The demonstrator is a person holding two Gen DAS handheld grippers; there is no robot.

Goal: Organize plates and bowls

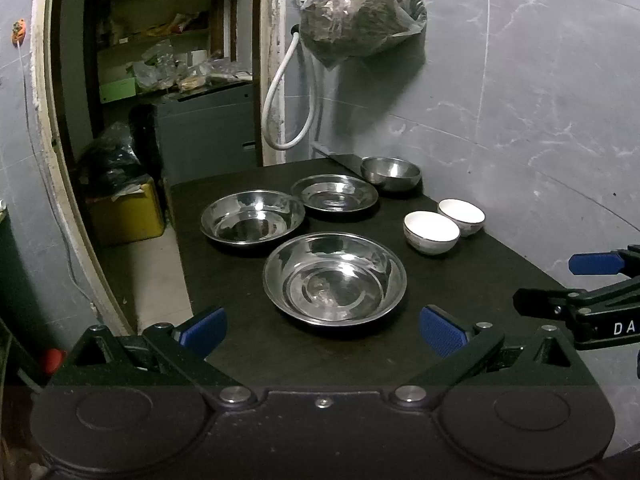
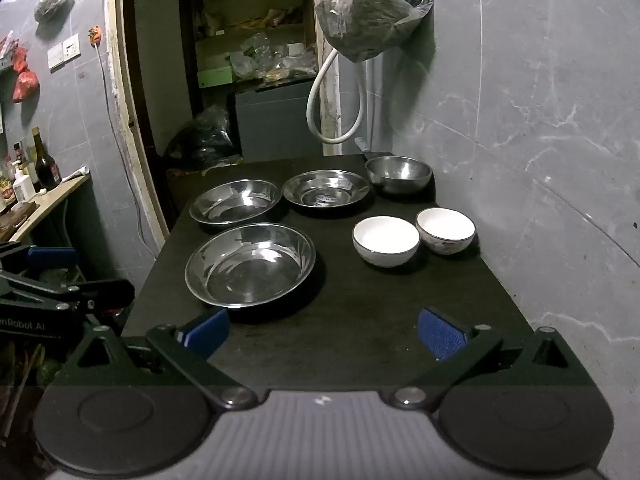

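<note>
Three steel plates lie on the dark table [image 1: 460,288]: a near plate [image 1: 334,278] [image 2: 250,264], a left plate [image 1: 252,216] [image 2: 235,201] and a far plate [image 1: 334,193] [image 2: 325,188]. A steel bowl [image 1: 391,173] [image 2: 398,173] stands at the back by the wall. Two white bowls [image 1: 431,233] [image 1: 461,216] [image 2: 386,241] [image 2: 445,230] stand side by side on the right. My left gripper [image 1: 323,332] is open and empty, just short of the near plate. My right gripper [image 2: 323,334] is open and empty above the table's front.
A grey tiled wall [image 1: 540,120] borders the table's right side. A plastic bag [image 1: 360,12] and a white hose [image 1: 280,92] hang at the back. A doorway to a cluttered storeroom [image 1: 168,80] is at the left. A shelf with bottles [image 2: 36,176] is far left.
</note>
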